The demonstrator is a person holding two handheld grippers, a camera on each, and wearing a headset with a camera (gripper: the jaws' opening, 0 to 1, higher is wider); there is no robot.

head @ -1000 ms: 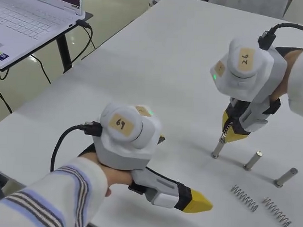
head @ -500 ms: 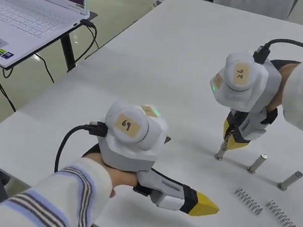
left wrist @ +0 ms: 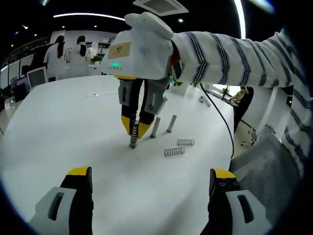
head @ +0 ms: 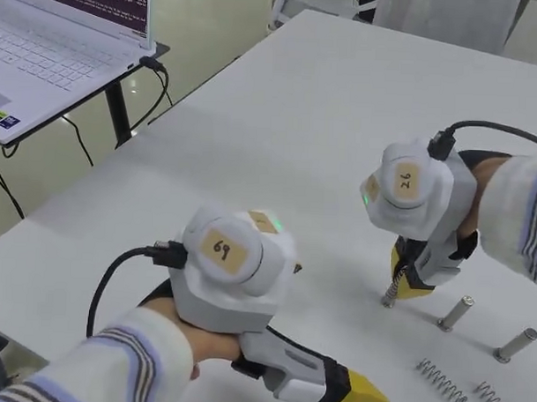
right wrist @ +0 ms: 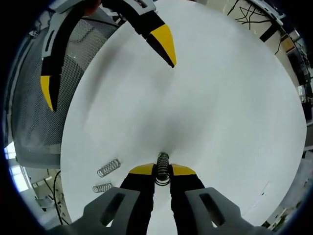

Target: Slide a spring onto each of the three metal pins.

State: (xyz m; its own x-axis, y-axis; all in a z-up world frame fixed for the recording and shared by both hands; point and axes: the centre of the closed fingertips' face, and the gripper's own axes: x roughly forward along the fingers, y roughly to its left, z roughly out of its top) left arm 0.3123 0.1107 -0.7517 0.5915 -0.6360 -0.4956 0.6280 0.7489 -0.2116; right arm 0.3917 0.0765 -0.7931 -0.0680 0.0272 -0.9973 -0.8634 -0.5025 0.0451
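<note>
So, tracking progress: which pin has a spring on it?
The head view's leftmost pin, beneath the right gripper shut on a spring; the other two pins stand bare.

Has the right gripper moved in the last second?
Yes. The right gripper, shut on the spring, has come down along the first pin; its jaws now sit near the pin's base.
</note>
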